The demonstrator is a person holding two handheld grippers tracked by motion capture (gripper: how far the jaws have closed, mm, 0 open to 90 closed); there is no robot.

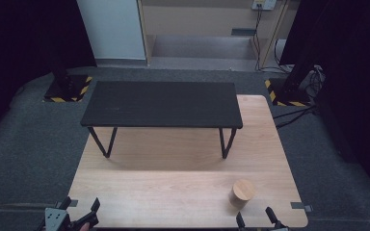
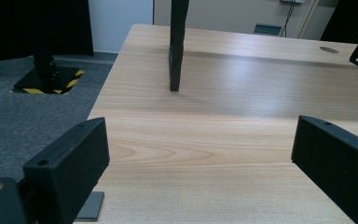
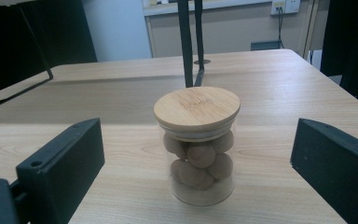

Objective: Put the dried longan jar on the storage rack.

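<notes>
The jar [image 3: 196,145] stood on the surface [image 1: 173,192] just ahead of the right tongs [image 3: 196,186], which gaped wide, empty. The left tongs [image 2: 200,168] gaped empty too, well apart.

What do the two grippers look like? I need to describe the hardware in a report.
Both are matt black. In its own view the left gripper has two blocky, flat-faced jaws, each with a small hole on its top edge and a brass-coloured ring at the lower left. The right gripper looks the same. In the high view the left one carries a grey plate with dark holes.
</notes>
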